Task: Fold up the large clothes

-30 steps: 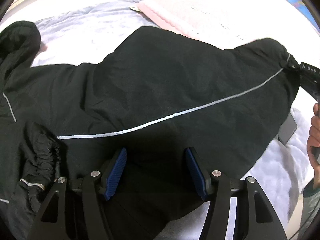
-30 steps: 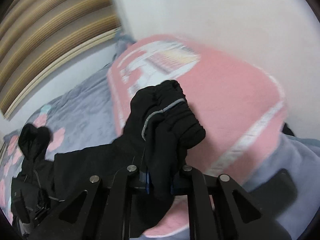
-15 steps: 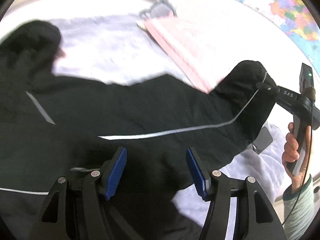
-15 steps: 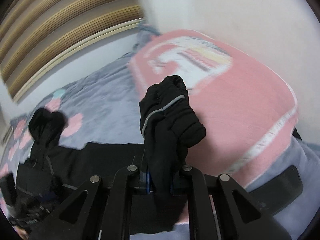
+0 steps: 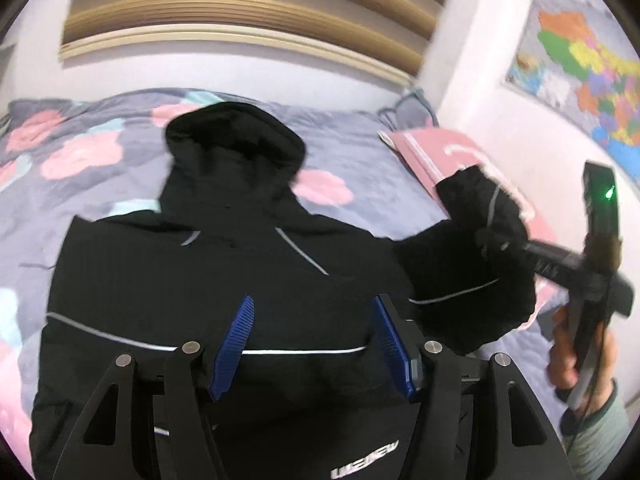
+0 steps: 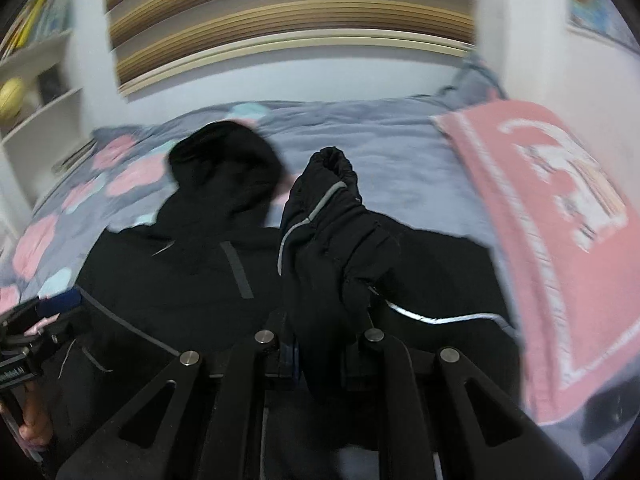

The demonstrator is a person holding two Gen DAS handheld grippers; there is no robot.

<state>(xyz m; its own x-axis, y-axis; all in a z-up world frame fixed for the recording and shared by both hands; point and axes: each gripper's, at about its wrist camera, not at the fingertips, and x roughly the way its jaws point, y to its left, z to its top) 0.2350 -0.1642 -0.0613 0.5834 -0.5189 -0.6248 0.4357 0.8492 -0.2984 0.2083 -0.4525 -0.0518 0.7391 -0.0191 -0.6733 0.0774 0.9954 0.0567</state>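
Observation:
A black hooded jacket (image 5: 208, 280) with thin reflective stripes lies spread on the flowered bedspread (image 5: 80, 152), its hood (image 5: 232, 136) toward the headboard. My left gripper (image 5: 316, 344) hovers over the jacket's body, open, its blue pads (image 5: 236, 344) apart and pressing nothing. My right gripper (image 6: 320, 344) is shut on the bunched cuff of the jacket's sleeve (image 6: 324, 240) and holds it up over the body. In the left wrist view that sleeve (image 5: 480, 264) hangs from the right gripper (image 5: 486, 236) at the right, with a hand (image 5: 572, 364) on its handle.
A pink cushion (image 6: 560, 220) lies at the right edge of the bed against the wall. A striped wooden headboard (image 5: 240, 12) stands behind the bed. Shelves (image 6: 36, 92) stand at the left, and a coloured map (image 5: 580, 72) hangs on the right wall.
Both grippers rose and swung, so the hood and headboard now show. The right gripper carried the sleeve from over the pink cushion toward the jacket's body. The left stayed open.

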